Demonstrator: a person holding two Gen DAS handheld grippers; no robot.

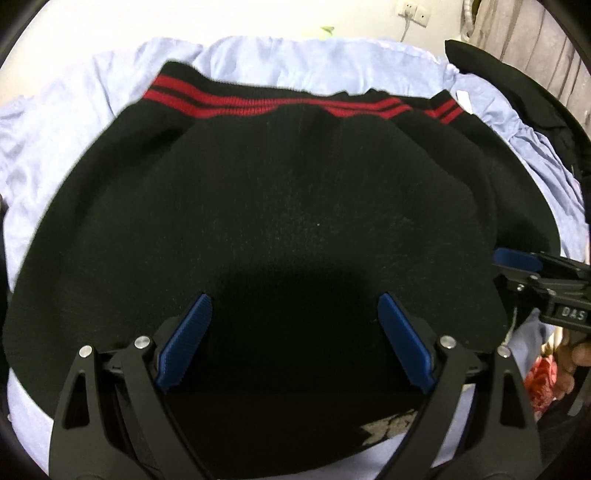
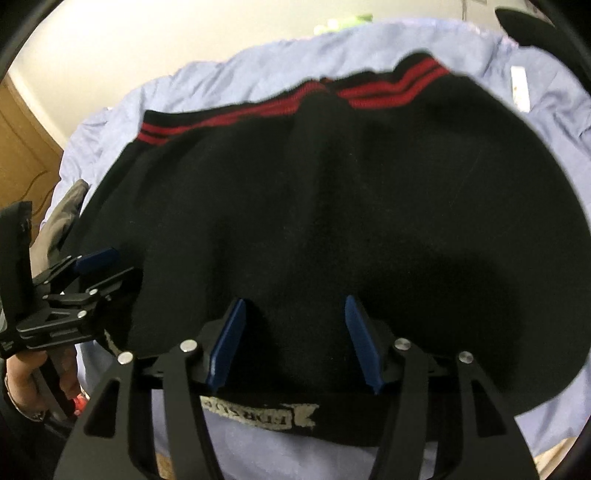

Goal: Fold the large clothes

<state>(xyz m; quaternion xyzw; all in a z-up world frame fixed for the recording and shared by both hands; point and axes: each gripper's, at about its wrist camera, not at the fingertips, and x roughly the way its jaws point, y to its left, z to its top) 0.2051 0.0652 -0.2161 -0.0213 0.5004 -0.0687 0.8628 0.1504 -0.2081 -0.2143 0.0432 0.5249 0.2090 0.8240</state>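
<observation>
A black knitted sweater (image 1: pixel 280 192) with red stripes (image 1: pixel 236 105) along its far edge lies folded on a light blue sheet (image 1: pixel 48 140). My left gripper (image 1: pixel 295 301) hovers over the sweater's near part, open wide, with only flat cloth below its blue pads (image 1: pixel 186 339). At the right rim of the left wrist view my right gripper (image 1: pixel 517 264) reaches over the sweater's edge. In the right wrist view the right gripper (image 2: pixel 294 302) stands open above the sweater (image 2: pixel 369 206); its pads (image 2: pixel 227 343) do not press the cloth. A white printed band (image 2: pixel 258 411) shows at the near hem. My left gripper (image 2: pixel 98 258) is at the left.
A wall with a socket (image 1: pixel 413 11) rises behind the bed. A dark garment (image 1: pixel 517 85) lies at the far right, a grey cloth (image 2: pixel 66 210) at the left beside a wooden door (image 2: pixel 22 155). A hand (image 2: pixel 22 376) grips the left handle; red patterned fabric (image 1: pixel 539 384) sits below.
</observation>
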